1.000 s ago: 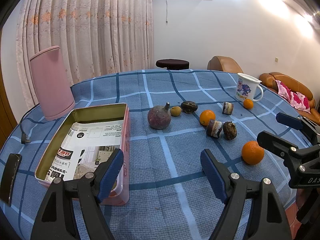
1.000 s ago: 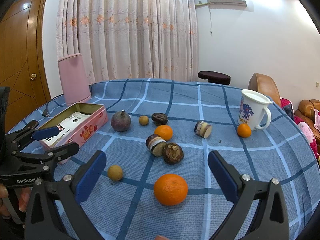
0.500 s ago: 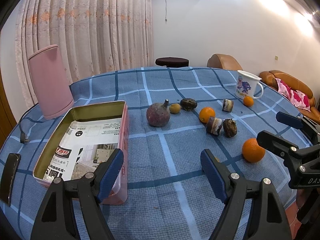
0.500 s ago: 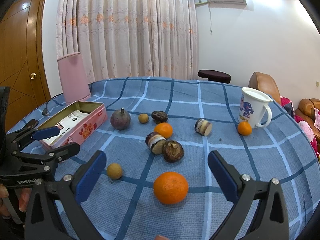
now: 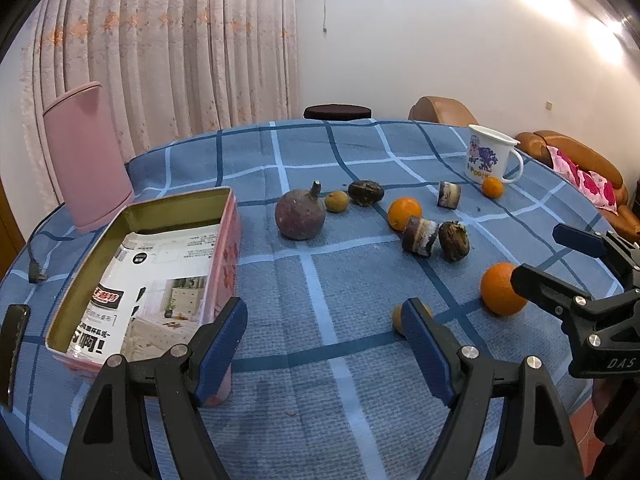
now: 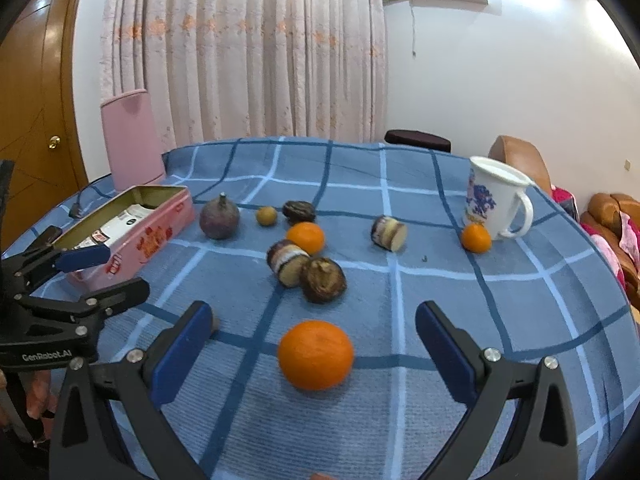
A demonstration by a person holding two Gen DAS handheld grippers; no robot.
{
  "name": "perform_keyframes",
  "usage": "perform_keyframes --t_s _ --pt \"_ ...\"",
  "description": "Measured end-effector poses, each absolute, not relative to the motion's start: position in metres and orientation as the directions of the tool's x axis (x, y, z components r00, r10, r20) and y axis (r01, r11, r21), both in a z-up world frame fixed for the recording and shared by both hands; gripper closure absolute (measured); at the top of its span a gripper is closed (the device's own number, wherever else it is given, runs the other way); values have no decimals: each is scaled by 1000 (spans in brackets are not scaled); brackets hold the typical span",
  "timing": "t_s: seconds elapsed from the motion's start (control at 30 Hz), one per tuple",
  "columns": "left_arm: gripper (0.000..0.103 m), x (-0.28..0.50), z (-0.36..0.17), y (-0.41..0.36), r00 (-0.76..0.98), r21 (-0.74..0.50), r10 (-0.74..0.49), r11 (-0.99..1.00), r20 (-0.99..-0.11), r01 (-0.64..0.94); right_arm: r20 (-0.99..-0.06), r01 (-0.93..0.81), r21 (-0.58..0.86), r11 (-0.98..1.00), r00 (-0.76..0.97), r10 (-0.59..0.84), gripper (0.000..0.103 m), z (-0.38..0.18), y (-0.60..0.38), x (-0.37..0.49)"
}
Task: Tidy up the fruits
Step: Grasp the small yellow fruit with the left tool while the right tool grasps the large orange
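Note:
Several fruits lie on the blue checked tablecloth. A large orange (image 6: 315, 354) sits on the cloth between the fingers of my right gripper (image 6: 312, 344), which is open and empty; it also shows in the left wrist view (image 5: 502, 288). My left gripper (image 5: 324, 344) is open and empty, with a pink tin box (image 5: 230, 248) at its left finger and a small yellow-brown fruit (image 5: 397, 319) partly hidden by its right finger. Farther off lie a purple round fruit (image 5: 300, 216), a second orange (image 5: 404, 212), dark shrivelled fruits (image 5: 453, 240) and cut pieces (image 5: 418, 236).
A white mug (image 6: 494, 200) with a small orange (image 6: 476, 237) beside it stands at the far right. A pink cylinder (image 5: 86, 156) stands behind the tin, with a cable (image 5: 34, 268) and a dark phone (image 5: 14, 340) at the left table edge. Sofas stand beyond the table.
My right gripper has moved forward, so the large orange now lies between its fingers. My left gripper has shifted slightly; the small yellow-brown fruit now shows beside its right finger.

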State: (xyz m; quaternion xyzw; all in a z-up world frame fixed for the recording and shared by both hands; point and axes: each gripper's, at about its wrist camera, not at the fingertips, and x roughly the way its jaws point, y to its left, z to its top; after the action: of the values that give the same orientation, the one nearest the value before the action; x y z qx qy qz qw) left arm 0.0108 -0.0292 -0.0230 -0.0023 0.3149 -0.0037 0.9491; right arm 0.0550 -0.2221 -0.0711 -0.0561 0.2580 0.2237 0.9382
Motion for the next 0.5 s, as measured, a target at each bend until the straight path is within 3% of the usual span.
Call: perform_keyframes --t_s 0.17,0.5 --pt "23 16 -29 -37 792 -16 -31 1000 -609 27 -520 -440 6 898 766 378 2 -75 -229 56" --pt "23 24 -37 -61 765 -24 -97 994 -637 106 -571 -508 55 860 690 445 27 -91 -226 64"
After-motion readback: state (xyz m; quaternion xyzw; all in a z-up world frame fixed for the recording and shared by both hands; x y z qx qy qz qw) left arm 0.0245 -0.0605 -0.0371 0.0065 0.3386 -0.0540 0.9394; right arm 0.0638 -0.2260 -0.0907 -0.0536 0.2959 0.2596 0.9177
